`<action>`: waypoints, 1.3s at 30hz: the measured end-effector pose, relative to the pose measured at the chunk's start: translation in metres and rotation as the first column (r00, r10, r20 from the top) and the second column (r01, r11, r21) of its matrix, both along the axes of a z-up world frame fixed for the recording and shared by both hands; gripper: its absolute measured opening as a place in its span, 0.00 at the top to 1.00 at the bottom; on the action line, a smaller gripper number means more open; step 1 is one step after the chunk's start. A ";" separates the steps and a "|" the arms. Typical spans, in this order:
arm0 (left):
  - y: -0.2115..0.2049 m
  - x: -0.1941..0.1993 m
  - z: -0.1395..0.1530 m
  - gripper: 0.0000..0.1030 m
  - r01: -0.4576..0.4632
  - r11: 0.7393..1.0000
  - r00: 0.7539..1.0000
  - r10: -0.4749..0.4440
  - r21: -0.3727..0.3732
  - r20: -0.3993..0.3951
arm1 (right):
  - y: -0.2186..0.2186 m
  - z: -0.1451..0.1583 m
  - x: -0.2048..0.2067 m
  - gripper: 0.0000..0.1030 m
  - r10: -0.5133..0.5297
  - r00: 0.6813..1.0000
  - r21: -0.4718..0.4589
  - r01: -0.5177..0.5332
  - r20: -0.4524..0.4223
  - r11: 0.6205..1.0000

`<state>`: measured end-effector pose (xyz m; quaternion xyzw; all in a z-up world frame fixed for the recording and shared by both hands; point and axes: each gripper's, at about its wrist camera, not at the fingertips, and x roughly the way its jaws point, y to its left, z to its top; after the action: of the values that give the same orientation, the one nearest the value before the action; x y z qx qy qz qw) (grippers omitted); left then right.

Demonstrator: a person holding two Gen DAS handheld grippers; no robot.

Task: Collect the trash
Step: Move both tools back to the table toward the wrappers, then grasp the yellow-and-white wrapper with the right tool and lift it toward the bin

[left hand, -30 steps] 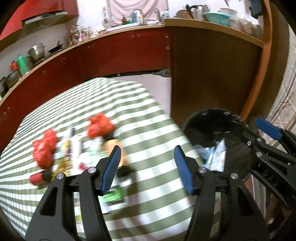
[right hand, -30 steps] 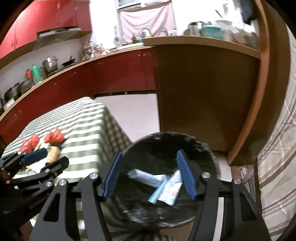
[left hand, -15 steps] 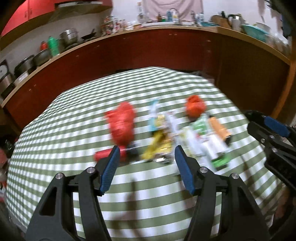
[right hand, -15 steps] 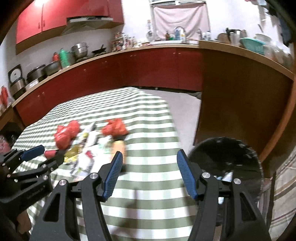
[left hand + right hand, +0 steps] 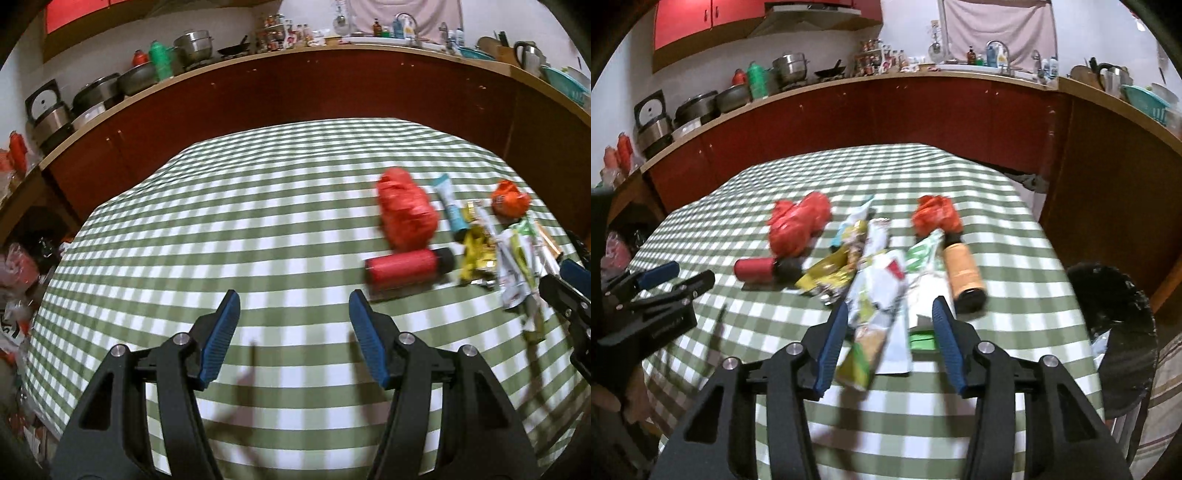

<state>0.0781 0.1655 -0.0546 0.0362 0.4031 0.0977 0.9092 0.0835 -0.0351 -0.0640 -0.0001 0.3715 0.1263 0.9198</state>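
Note:
Trash lies in a heap on the green-checked table (image 5: 1015, 369): a big red crumpled bag (image 5: 798, 229), a small red bag (image 5: 936, 218), a red can (image 5: 755, 269), an orange bottle (image 5: 964, 277), a yellow wrapper (image 5: 827, 275) and white and green wrappers (image 5: 882, 295). My right gripper (image 5: 890, 325) is open and empty, just over the near wrappers. My left gripper (image 5: 293, 317) is open and empty, left of the red can (image 5: 402, 267) and red bag (image 5: 406, 212). The black-lined bin (image 5: 1115, 332) stands off the table's right edge.
Red kitchen cabinets and a counter with pots (image 5: 195, 42) run behind the table. A tall wooden counter (image 5: 1115, 155) rises at the right, beyond the bin. Bags and clutter (image 5: 18, 266) lie on the floor at the left.
Both grippers have swung left from over the bin back to the table. The right one now sits over the wrappers; the left one has passed left of the heap. Both stayed open and empty.

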 end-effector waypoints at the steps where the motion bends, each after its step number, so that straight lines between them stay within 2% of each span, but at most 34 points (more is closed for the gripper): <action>1: 0.003 0.000 -0.001 0.42 -0.004 1.000 1.000 0.004 0.000 -0.001 | 0.004 0.000 -0.001 0.54 0.003 1.000 -0.008 -0.003 0.002 1.000; 8: 0.019 -0.004 -0.006 0.42 -0.018 1.000 1.000 0.018 -0.018 -0.004 | 0.016 0.004 -0.006 0.65 0.004 1.000 -0.037 -0.004 0.017 0.999; 13: 0.023 -0.005 -0.006 0.42 -0.014 0.999 1.000 0.014 -0.032 0.001 | 0.022 -0.005 -0.006 0.70 0.015 1.000 -0.054 -0.016 -0.018 0.998; 19: 0.024 -0.008 -0.009 0.42 -0.013 0.999 1.000 0.013 -0.044 -0.005 | 0.023 -0.013 -0.006 0.82 0.012 0.999 -0.065 -0.015 -0.038 0.998; 24: 0.021 -0.008 -0.010 0.42 -0.013 0.999 1.000 0.013 -0.047 -0.004 | 0.024 -0.009 -0.009 0.93 0.015 1.000 -0.073 -0.016 -0.019 0.997; 31: 0.008 -0.005 -0.011 0.42 0.007 0.999 1.000 -0.007 -0.050 -0.007 | 0.018 -0.003 -0.011 0.95 0.012 1.000 -0.077 -0.011 0.007 0.997; 39: 0.001 -0.004 -0.013 0.42 0.014 0.999 1.000 -0.015 -0.051 -0.012 | 0.018 -0.009 -0.010 0.92 0.033 0.999 -0.076 -0.035 -0.026 0.997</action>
<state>0.0743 0.1665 -0.0679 0.0165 0.4111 0.0806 0.9079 0.0737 -0.0171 -0.0730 -0.0399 0.3875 0.1275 0.9122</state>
